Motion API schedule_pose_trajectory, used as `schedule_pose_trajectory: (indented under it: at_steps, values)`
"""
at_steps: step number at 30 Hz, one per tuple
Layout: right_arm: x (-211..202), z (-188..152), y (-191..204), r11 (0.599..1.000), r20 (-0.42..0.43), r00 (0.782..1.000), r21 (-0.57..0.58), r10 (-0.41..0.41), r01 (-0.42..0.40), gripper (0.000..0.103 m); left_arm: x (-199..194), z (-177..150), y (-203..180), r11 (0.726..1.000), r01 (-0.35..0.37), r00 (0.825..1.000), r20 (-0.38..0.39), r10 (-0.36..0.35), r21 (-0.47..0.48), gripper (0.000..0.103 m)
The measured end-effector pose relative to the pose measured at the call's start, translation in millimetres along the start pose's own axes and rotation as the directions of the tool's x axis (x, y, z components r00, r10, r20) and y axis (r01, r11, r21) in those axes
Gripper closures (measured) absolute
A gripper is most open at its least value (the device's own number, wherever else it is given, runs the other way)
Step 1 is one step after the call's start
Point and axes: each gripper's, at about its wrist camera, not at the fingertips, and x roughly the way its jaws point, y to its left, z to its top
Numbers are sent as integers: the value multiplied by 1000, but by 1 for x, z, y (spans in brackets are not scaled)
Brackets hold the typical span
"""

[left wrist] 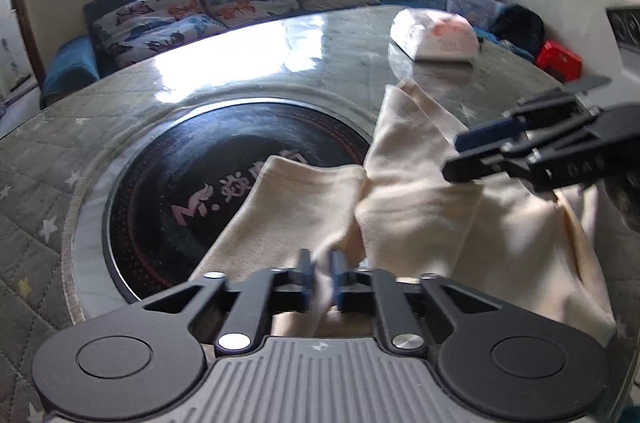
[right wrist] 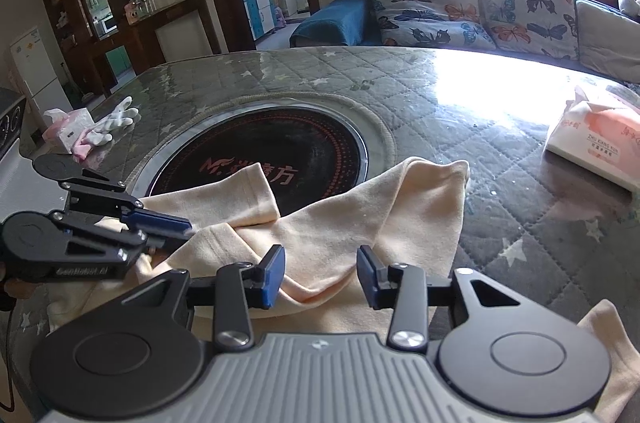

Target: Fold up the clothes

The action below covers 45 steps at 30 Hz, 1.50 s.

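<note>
A cream-coloured garment (left wrist: pixel 420 207) lies crumpled on the quilted table, partly over the black round hotplate (left wrist: pixel 192 183). My left gripper (left wrist: pixel 322 277) is shut on a fold of the garment near its lower edge. In the right wrist view the garment (right wrist: pixel 360 219) spreads under my right gripper (right wrist: pixel 322 277), which is open and empty just above the cloth. The left gripper also shows in the right wrist view (right wrist: pixel 176 225), pinching the cloth. The right gripper shows in the left wrist view (left wrist: pixel 460 155), hovering over the garment.
A pack of tissues (left wrist: pixel 436 35) lies at the far right of the table (left wrist: pixel 280 55); it also shows in the right wrist view (right wrist: pixel 596 139). White gloves (right wrist: pixel 116 121) and a pink tissue pack (right wrist: pixel 66 129) lie at the far left. A sofa (right wrist: pixel 480 11) stands behind the table.
</note>
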Motion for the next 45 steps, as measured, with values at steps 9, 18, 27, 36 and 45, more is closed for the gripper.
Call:
schedule_pose_trajectory:
  at_steps: [9,18,27,36,45]
  values:
    - [-11,-1,-5,1000,20,1000,10,-24,24,63,-56,-11,50,944,-195,965,118,233,-265,101]
    - [-16,-3,-8,999,33,999,12,-39,39,63,-133,-63,112,744,-443,852,22,523,-501,100]
    - [-14,-1,-16,997,30,997,21,-74,73,63,-127,-54,86,836,-375,912,2,411,-401,84]
    - [-8,4,-32,992,24,993,52,-112,111,63,-63,-1,13,980,-45,997,59,58,-194,58]
    - [0,12,-47,988,18,991,75,-133,132,63,-3,17,-19,993,89,995,-30,-92,-74,61]
